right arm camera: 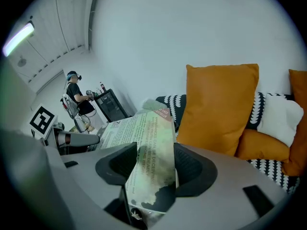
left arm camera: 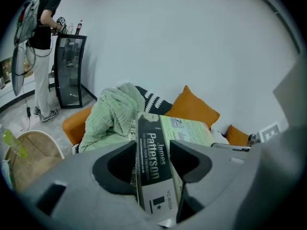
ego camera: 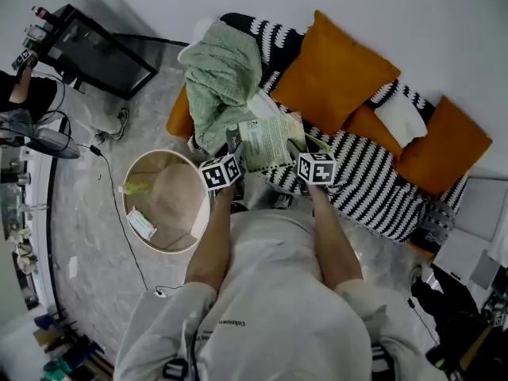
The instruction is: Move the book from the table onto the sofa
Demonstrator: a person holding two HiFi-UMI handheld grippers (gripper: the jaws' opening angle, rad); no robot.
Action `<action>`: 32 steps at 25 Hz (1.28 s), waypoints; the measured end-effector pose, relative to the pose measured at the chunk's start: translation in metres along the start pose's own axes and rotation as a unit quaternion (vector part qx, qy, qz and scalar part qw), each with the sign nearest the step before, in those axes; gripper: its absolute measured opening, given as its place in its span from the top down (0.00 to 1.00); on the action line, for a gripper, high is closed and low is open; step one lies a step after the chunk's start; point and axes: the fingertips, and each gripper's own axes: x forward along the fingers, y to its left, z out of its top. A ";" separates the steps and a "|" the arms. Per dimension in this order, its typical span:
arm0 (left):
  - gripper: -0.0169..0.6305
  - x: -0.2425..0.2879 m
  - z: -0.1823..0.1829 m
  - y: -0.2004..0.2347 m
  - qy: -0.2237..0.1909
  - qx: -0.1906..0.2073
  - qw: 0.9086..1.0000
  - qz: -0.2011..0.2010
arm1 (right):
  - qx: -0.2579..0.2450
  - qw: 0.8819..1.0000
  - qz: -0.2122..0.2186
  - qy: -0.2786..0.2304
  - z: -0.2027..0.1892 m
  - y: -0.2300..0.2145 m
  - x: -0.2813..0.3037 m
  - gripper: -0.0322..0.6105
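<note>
1. A plain white wall [ego camera: 413,22] backs the room, and the floor [ego camera: 87,236] is grey and marbled. The sofa [ego camera: 373,189] stands along the wall under a black-and-white striped cover.
2. On the sofa lie orange cushions [ego camera: 337,74], a white pillow [ego camera: 401,117] between two of them, and a crumpled green blanket [ego camera: 226,78] heaped at its left end.
3. The round table [ego camera: 163,201], with a pale wooden top, stands on the floor near the sofa's left end. A small yellow-green thing [ego camera: 135,187] and a white packet [ego camera: 143,225] lie on it.
4. The book [ego camera: 266,141] is off the table. It is held flat in the air over the front edge of the sofa seat, just beside the green blanket. Whether its underside touches the striped cover cannot be told.
5. The left gripper [left arm camera: 152,155] is clenched on the book's dark spine, which stands upright between its two jaws with the author's name in white.
6. The right gripper [right arm camera: 152,169] grasps the opposite edge of the book. Its jaws press on a pale green cover printed with lines of text.
7. The two grippers are level with each other, one at each side of the book.
8. At the far left a black glass-fronted cabinet [ego camera: 99,50] stands on the floor, and a second person [left arm camera: 41,37] stands at it, facing away.
</note>
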 end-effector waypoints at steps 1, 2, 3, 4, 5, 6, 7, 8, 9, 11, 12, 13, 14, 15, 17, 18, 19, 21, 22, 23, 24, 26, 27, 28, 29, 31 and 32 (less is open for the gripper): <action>0.63 0.004 0.000 -0.008 0.004 0.007 1.000 -0.004 | 0.006 1.000 -0.006 -0.004 0.000 -0.008 -0.005 0.58; 0.63 0.008 -0.001 -0.017 0.009 0.016 1.000 -0.010 | 0.015 1.000 -0.012 -0.008 -0.002 -0.016 -0.010 0.58; 0.63 0.012 -0.002 -0.027 0.013 0.025 0.999 -0.016 | 0.023 0.999 -0.018 -0.013 -0.003 -0.024 -0.017 0.58; 0.63 0.015 -0.002 -0.036 0.018 0.035 0.999 -0.023 | 0.032 0.999 -0.024 -0.018 -0.005 -0.031 -0.023 0.58; 0.63 0.019 -0.003 -0.044 0.022 0.044 0.998 -0.029 | 0.041 0.998 -0.030 -0.023 -0.007 -0.038 -0.028 0.58; 0.63 0.022 -0.003 -0.051 0.026 0.053 0.998 -0.035 | 0.049 0.998 -0.037 -0.027 -0.009 -0.044 -0.033 0.58; 0.63 0.026 -0.004 -0.058 0.030 0.062 0.997 -0.042 | 0.056 0.997 -0.044 -0.032 -0.012 -0.050 -0.038 0.58; 0.63 0.031 -0.006 -0.065 0.036 0.069 0.996 -0.049 | 0.063 0.996 -0.052 -0.036 -0.014 -0.056 -0.043 0.58; 0.63 0.036 -0.009 -0.072 0.042 0.076 0.995 -0.055 | 0.070 0.995 -0.061 -0.039 -0.017 -0.064 -0.048 0.58; 0.63 0.044 -0.016 -0.088 0.057 0.088 0.992 -0.069 | 0.084 0.992 -0.078 -0.043 -0.024 -0.078 -0.060 0.58; 0.63 0.048 -0.018 -0.096 0.063 0.095 0.991 -0.076 | 0.093 0.991 -0.087 -0.045 -0.028 -0.084 -0.065 0.58; 0.63 0.052 -0.019 -0.104 0.070 0.102 0.989 -0.083 | 0.102 0.989 -0.095 -0.047 -0.032 -0.090 -0.070 0.58; 0.63 0.056 -0.021 -0.112 0.077 0.110 0.987 -0.091 | 0.112 0.987 -0.104 -0.050 -0.036 -0.096 -0.075 0.58; 0.63 0.061 -0.024 -0.119 0.085 0.117 0.985 -0.098 | 0.122 0.985 -0.113 -0.052 -0.040 -0.102 -0.081 0.58; 0.63 0.072 -0.031 -0.135 0.103 0.131 0.979 -0.114 | 0.142 0.979 -0.132 -0.057 -0.049 -0.116 -0.090 0.58; 0.63 0.076 -0.033 -0.143 0.111 0.136 0.977 -0.121 | 0.151 0.977 -0.141 -0.059 -0.053 -0.122 -0.095 0.58; 0.63 0.081 -0.036 -0.150 0.118 0.141 0.975 -0.128 | 0.161 0.973 -0.151 -0.061 -0.056 -0.128 -0.099 0.58; 0.63 0.093 -0.041 -0.160 0.130 0.151 0.970 -0.141 | 0.179 0.967 -0.171 -0.063 -0.061 -0.136 -0.107 0.58; 0.63 0.099 -0.042 -0.164 0.135 0.155 0.968 -0.146 | 0.188 0.963 -0.180 -0.065 -0.064 -0.139 -0.110 0.58; 0.63 0.103 -0.043 -0.168 0.140 0.159 0.965 -0.151 | 0.197 0.960 -0.187 -0.066 -0.066 -0.142 -0.112 0.58; 0.63 0.108 -0.044 -0.171 0.146 0.163 0.963 -0.155 | 0.205 0.957 -0.193 -0.067 -0.069 -0.144 -0.112 0.58; 0.63 0.117 -0.045 -0.172 0.156 0.168 0.960 -0.159 | 0.220 0.952 -0.201 -0.067 -0.074 -0.147 -0.108 0.58; 0.63 0.123 -0.045 -0.171 0.161 0.170 0.959 -0.161 | 0.226 0.950 -0.204 -0.066 -0.077 -0.149 -0.105 0.58; 0.63 0.128 -0.046 -0.169 0.165 0.172 0.958 -0.162 | 0.231 0.949 -0.206 -0.065 -0.079 -0.151 -0.100 0.58; 0.63 0.134 -0.047 -0.167 0.169 0.173 0.957 -0.162 | 0.236 0.947 -0.207 -0.063 -0.082 -0.153 -0.095 0.58; 0.63 0.147 -0.049 -0.162 0.176 0.178 0.955 -0.162 | 0.244 0.946 -0.208 -0.058 -0.087 -0.158 -0.083 0.58; 0.63 0.153 -0.050 -0.159 0.180 0.179 0.954 -0.161 | 0.247 0.945 -0.208 -0.055 -0.089 -0.160 -0.076 0.58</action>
